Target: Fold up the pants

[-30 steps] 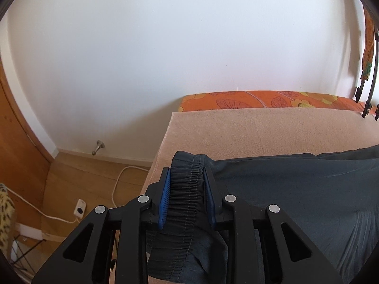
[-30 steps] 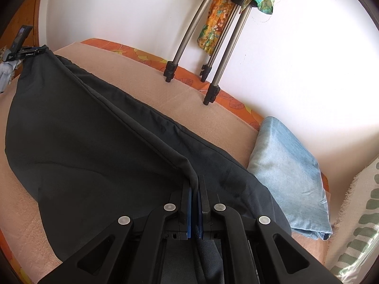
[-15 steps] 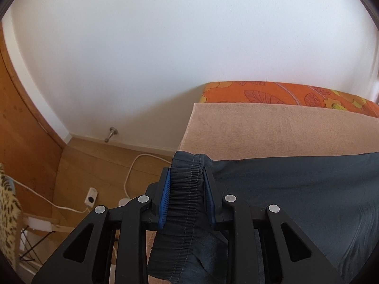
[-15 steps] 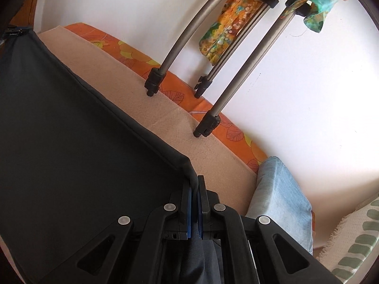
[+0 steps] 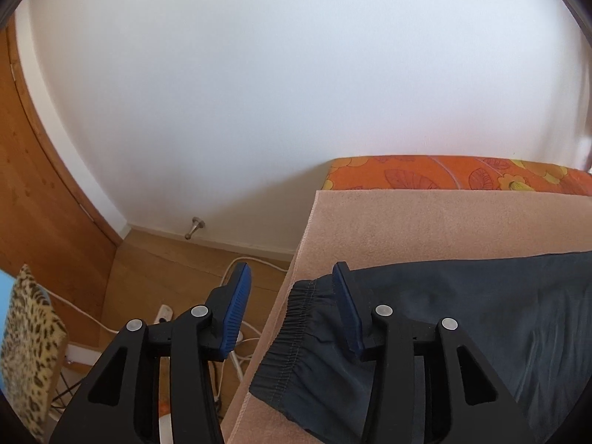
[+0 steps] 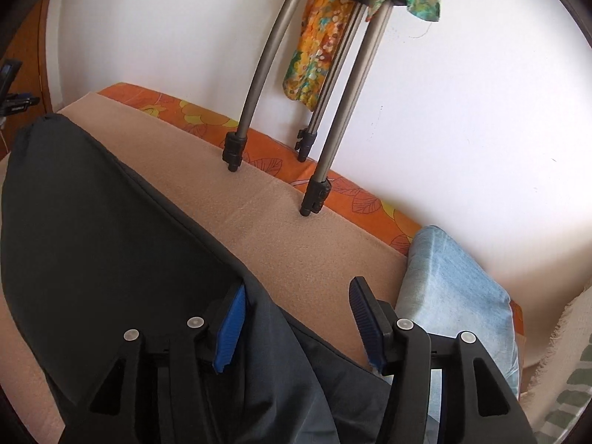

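Note:
Dark grey pants [image 5: 481, 314] lie flat on the beige blanket [image 5: 444, 222] over the bed. Their elastic waistband [image 5: 296, 318] rests at the blanket's left edge. My left gripper [image 5: 292, 296] is open just above the waistband, holding nothing. In the right wrist view the pants [image 6: 111, 240] stretch away to the left, and my right gripper [image 6: 299, 314] is open over their near end, with the fabric lying loose between and under the fingers.
An orange flowered mattress [image 5: 444, 175] shows behind the blanket. Tripod legs [image 6: 314, 192] stand on the bed by the wall. Folded light-blue jeans [image 6: 451, 288] lie at the right. Cables and a power strip [image 5: 164, 312] lie on the wooden floor at the left.
Both grippers have opened and let go of the pants, which have dropped from being held up taut to lying flat on the blanket.

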A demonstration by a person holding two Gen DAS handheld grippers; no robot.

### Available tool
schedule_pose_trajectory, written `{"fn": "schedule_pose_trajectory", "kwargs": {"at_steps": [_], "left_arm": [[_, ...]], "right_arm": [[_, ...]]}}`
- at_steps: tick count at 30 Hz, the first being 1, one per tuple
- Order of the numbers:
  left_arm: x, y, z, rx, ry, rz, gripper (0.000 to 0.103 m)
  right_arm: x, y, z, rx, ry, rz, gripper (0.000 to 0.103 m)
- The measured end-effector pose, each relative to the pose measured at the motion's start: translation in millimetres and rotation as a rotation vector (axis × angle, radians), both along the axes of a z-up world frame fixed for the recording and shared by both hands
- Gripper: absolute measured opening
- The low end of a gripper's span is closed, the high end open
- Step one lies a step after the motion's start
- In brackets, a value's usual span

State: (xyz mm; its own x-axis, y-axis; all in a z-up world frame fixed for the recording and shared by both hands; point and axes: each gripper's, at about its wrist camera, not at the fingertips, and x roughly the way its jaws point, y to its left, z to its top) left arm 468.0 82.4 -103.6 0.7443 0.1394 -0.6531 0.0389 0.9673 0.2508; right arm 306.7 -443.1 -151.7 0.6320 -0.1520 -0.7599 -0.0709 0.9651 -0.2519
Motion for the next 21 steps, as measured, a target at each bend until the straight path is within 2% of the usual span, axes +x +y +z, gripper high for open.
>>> {"fn": "schedule_pose_trajectory", "kwargs": {"at_steps": [4, 7, 10, 13, 16, 21], "left_arm": [[-32, -38, 18, -0.037, -0.014, -0.121, 0.045], [-54, -80, 22, -0.011, -0.015, -0.215, 0.045], [-67, -121, 18, 0.025, -0.003, -0.288, 0.045], [-79, -152, 13, 0.060, 0.015, -0.350, 0.045], [-89, -164, 8, 0.063, 0.033, -0.377, 0.045], [-89, -158, 1, 0.035, 0.076, -0.326, 0.045]], "right_arm": [[-50, -27, 28, 0.107, -0.058, -0.042, 0.060], [-86, -46, 40, 0.157, -0.089, -0.086, 0.067], [-100, -67, 44, 0.280, -0.081, -0.108, 0.070], [-123, -70, 52, 0.258, -0.100, -0.097, 0.069], [-172, -74, 50, 0.240, -0.110, -0.063, 0.067], [-263, -81, 11, 0.146, -0.044, -0.039, 0.065]]}}
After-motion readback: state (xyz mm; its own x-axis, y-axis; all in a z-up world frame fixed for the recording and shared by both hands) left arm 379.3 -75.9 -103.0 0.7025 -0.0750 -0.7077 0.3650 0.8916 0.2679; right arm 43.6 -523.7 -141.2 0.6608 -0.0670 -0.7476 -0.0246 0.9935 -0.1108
